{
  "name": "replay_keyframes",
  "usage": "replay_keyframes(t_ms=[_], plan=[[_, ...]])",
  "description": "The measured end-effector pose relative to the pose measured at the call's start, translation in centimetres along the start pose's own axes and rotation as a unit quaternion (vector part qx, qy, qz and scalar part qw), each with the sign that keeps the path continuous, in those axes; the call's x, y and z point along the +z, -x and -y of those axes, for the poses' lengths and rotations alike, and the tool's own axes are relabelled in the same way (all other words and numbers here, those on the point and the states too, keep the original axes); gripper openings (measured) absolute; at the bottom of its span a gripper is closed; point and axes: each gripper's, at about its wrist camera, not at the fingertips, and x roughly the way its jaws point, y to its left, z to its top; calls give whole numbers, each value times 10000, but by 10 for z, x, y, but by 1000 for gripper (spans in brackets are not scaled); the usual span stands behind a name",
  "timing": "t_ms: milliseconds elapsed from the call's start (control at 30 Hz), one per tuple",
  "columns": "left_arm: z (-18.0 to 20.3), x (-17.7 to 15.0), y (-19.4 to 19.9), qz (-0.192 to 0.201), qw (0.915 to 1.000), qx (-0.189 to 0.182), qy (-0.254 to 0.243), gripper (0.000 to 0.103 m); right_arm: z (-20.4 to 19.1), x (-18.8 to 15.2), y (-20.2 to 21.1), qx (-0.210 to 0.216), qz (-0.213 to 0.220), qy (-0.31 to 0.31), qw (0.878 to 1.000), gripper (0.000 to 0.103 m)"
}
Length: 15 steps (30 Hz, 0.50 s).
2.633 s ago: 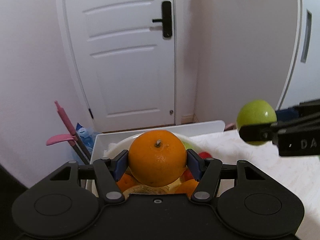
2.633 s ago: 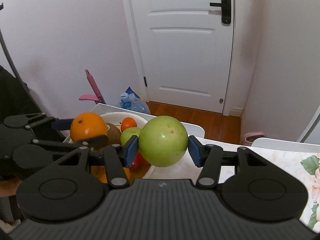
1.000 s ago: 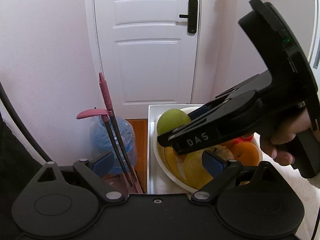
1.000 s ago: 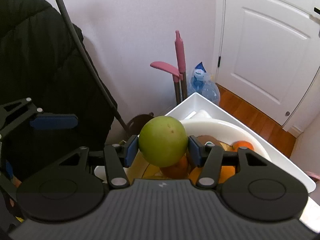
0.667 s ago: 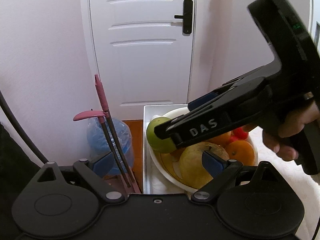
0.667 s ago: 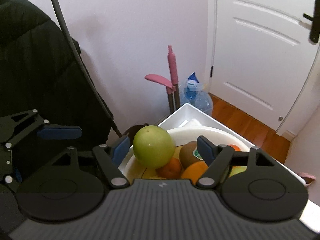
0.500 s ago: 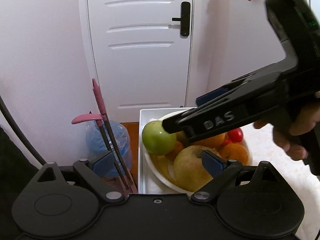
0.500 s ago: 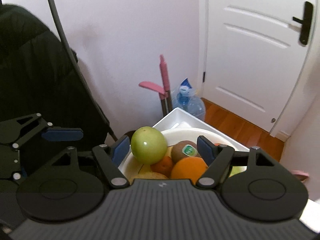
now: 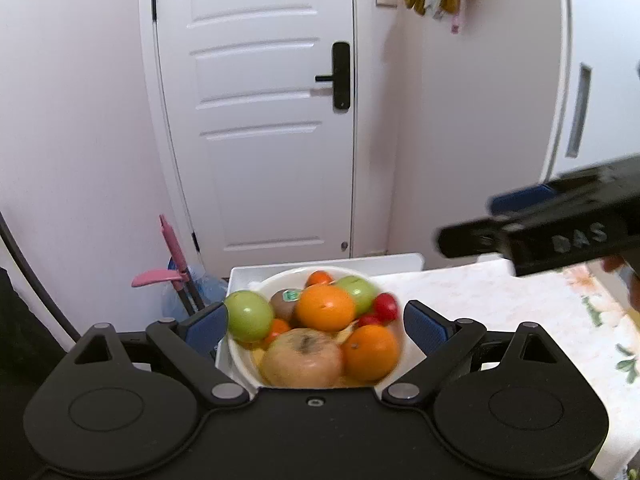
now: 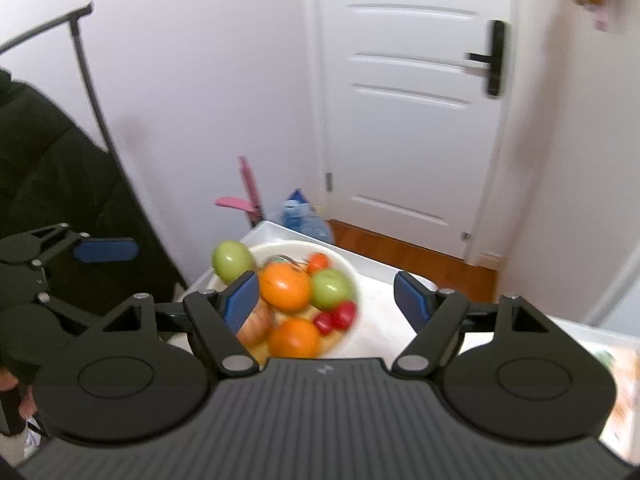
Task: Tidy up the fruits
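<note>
Both grippers spread wide and holding nothing: left gripper [image 9: 316, 322] with jaws parted either side of the white bowl [image 9: 240, 354]; right gripper [image 10: 326, 294] likewise parted, off to the right above the table [image 9: 500, 300]. Fruit heaped in the bowl near the table's far left corner: green apple [image 9: 249, 316] perched at the left rim, seemingly leaning outward; large orange [image 9: 325, 307] on top; second orange [image 9: 369, 349], tan pear-like fruit [image 9: 303, 358], another green apple [image 9: 355, 289], kiwi [image 9: 285, 304], small red pieces [image 9: 385, 307]. No loose fruit visible on the floral cloth; gathering apparently finished, or nearly so; possibly only the rim apple left to settle; slight blur, so contact uncertain.
</note>
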Motion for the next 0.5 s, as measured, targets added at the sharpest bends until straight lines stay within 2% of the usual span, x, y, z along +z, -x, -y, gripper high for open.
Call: replay_keyframes(t_ms=[200, 367, 433, 500], plan=[[26, 5, 38, 89, 9998, 26, 187, 97, 25, -26, 66, -690, 28, -390, 9968, 89], [48, 2, 60, 90, 9997, 60, 224, 97, 33, -51, 104, -1101, -42, -672, 9916, 90], [55, -1, 66, 79, 9996, 32, 267, 97, 35, -62, 116, -1248, -67, -790, 9890, 101], [62, -5, 73, 87, 9995, 12, 291, 97, 36, -72, 125, -1327, -31, -887, 9872, 102]])
